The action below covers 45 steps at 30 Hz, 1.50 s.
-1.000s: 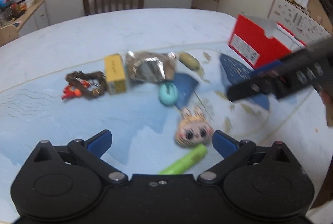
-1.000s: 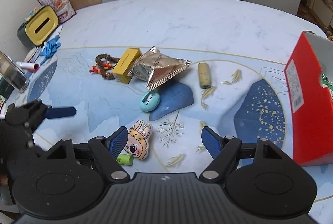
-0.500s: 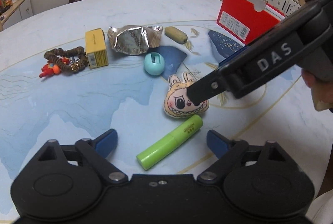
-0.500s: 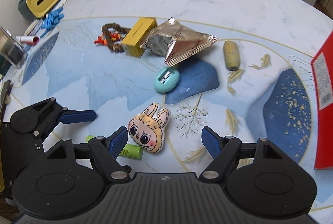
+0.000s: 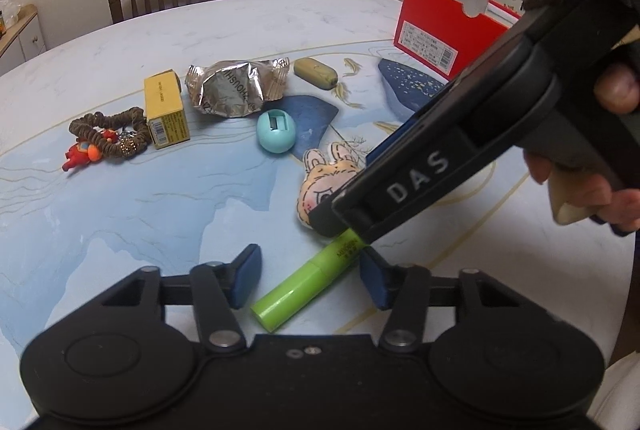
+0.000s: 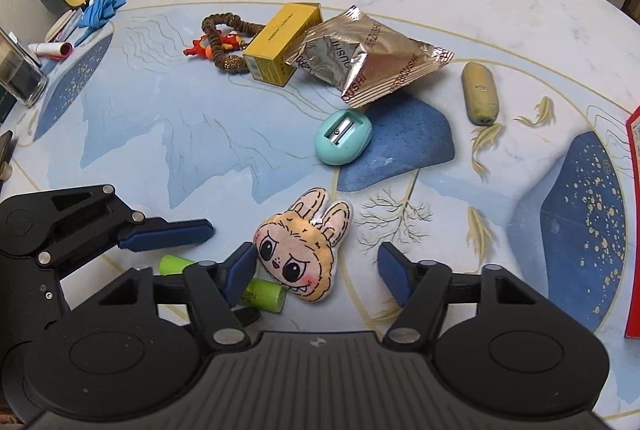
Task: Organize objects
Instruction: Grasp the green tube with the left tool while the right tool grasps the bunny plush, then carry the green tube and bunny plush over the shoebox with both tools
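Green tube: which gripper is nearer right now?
Left. The left gripper straddles the green tube, fingers open on either side. The right gripper sits open around the bunny plush, beside the tube's end.

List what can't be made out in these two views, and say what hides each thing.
- Bunny plush: lower face hidden by the right gripper in the left wrist view.
- Green tube: its middle is covered by the right gripper's finger in the right wrist view.
- Red box: cut off by the frame edge in the right wrist view.
- Yellow box: label print too small to read.
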### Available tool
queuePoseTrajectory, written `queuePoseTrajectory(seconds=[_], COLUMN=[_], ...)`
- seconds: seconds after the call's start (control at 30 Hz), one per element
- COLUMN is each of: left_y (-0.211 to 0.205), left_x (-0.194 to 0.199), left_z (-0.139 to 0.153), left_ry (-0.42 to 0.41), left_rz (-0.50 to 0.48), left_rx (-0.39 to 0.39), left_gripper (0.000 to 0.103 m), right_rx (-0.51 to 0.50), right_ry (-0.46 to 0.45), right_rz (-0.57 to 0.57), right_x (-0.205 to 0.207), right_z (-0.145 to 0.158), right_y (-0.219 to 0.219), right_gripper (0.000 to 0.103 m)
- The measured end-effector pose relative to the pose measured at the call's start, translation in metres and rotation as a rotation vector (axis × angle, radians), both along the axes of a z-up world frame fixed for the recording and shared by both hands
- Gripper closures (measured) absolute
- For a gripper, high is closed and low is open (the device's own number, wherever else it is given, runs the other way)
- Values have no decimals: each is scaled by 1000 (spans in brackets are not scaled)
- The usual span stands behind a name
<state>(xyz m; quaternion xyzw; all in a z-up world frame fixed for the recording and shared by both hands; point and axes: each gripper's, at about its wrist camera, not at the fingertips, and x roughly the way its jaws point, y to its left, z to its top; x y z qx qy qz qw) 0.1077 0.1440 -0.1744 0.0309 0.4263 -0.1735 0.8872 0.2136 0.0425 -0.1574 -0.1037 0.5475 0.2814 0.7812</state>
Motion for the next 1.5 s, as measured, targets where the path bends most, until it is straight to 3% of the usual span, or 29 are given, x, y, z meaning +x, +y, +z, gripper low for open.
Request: queuePoseTrajectory(seconds=[0.27,0.33,0.47,0.7,0.97,1.5], left_y=[0,2,5,7,9,-47], left_x=[-1,-1,1,2,6,28], left_z=[2,2,2,3,17,68], left_ry=[14,20,36,50,52,35], left_rz=[6,15,44,87,141,147], left_rx=[-18,-31,-64,-64,-119,-204], left_gripper=[78,81,86,87,89,89], right_rx=[15,14,33,47,68,108], right_ry=[-18,-31,-44,-63,-105,-205], right_rz=[27,26,1,-59,-114,-164], right_x=[-2,-3,-3,-6,-16,-26], right_z=[2,3,8,21,44,95], right_y=[7,8,1,-26,-65,-161], right_gripper=[64,66,67,67,67,67])
